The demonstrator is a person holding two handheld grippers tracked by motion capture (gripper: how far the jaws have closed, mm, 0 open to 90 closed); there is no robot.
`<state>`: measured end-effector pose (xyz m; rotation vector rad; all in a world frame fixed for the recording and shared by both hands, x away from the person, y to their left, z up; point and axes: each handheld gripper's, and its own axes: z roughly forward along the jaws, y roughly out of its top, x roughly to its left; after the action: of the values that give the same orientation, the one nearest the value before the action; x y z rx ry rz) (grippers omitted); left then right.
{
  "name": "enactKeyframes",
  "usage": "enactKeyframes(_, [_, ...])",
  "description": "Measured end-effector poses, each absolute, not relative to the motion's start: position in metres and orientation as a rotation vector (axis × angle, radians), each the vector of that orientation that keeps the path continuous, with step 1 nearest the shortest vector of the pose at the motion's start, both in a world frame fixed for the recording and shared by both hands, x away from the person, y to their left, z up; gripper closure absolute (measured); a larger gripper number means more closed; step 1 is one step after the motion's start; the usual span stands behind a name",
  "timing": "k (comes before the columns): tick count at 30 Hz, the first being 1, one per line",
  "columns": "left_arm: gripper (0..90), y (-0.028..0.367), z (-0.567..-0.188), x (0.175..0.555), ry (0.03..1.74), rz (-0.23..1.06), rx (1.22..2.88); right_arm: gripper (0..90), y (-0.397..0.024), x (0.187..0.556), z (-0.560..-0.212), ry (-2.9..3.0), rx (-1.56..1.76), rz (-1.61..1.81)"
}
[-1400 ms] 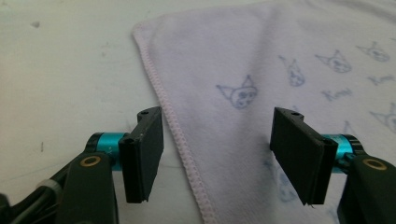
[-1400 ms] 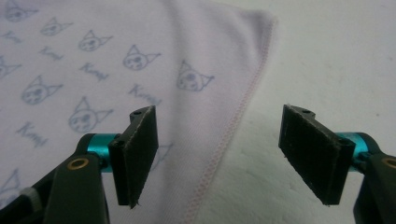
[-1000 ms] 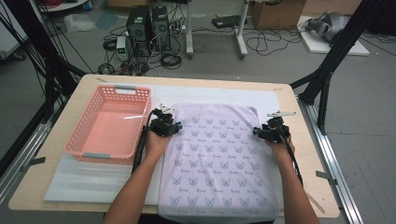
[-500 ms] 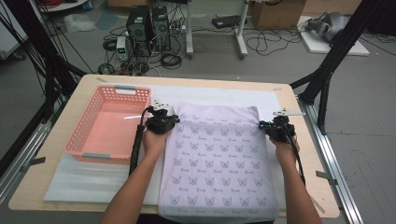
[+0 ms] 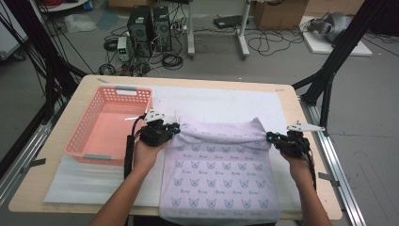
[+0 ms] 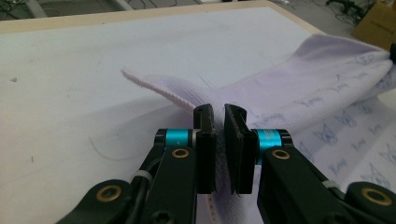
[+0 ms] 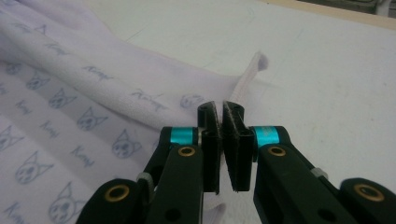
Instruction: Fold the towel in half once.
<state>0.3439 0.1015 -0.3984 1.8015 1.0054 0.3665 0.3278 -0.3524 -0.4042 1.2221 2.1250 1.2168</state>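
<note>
Currently | item: lilac cat-print towel (image 5: 221,174) on the white mat (image 5: 226,101), near edge hanging off the table (image 5: 291,101) | your left gripper (image 5: 175,128): clenched on its far-left corner, raised | your right gripper (image 5: 270,137): clenched on its far-right corner, raised | pink basket (image 5: 80,146): just left of your left hand.

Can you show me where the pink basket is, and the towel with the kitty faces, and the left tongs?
Pink basket (image 5: 123,90): high view, far rim.
Towel (image 5: 219,167): high view, flat printed middle.
Left tongs (image 6: 219,116): left gripper view, between the tips.
</note>
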Motion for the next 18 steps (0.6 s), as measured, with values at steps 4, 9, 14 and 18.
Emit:
enactKeyframes(4, [82.7, 0.105, -0.402, 0.329, 0.983, 0.332, 1.799, 84.9, -0.355, 0.311, -0.405, 2.125, 1.226, 1.236])
enactKeyframes(9, [82.6, 0.111, -0.407, 0.310, 0.953, 0.304, 1.823, 84.9, -0.357, 0.289, -0.412, 2.142, 1.221, 1.249])
enactKeyframes(14, [82.2, 0.112, -0.414, 0.293, 0.928, 0.295, 1.864, 85.0, -0.357, 0.271, -0.415, 2.195, 1.223, 1.222])
enactKeyframes(18, [80.3, 0.113, -0.426, 0.287, 0.941, 0.281, 1.869, 84.3, -0.358, 0.264, -0.420, 2.212, 1.243, 1.215])
